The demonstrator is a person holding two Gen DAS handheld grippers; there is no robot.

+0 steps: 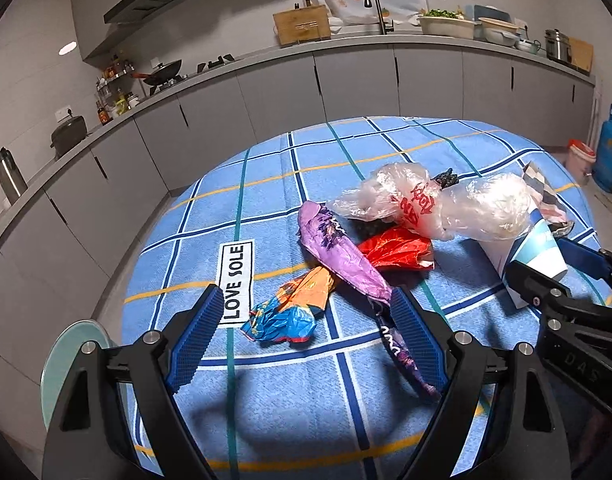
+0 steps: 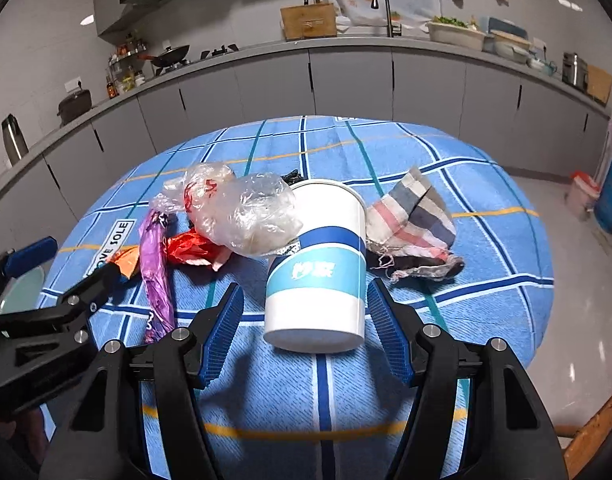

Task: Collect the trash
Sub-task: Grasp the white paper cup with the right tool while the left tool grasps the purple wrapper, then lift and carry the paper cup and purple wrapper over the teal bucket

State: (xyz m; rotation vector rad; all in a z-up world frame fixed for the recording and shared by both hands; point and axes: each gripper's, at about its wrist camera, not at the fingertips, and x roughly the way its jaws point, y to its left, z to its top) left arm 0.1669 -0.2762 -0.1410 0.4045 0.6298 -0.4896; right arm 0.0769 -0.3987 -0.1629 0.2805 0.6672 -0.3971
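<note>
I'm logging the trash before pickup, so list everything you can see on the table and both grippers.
paper cup: one, white with blue bands, upright, centre
clear plastic bag: one, red print, behind cup
purple wrapper: one, left of cup
red wrapper: one, under bag
orange-blue wrapper: one, nearest left gripper
striped cloth: one, right of cup
tablecloth: one, blue plaid
left gripper: open
right gripper: open, flanking cup

Dim overhead light, soft shadows, fisheye bending
</note>
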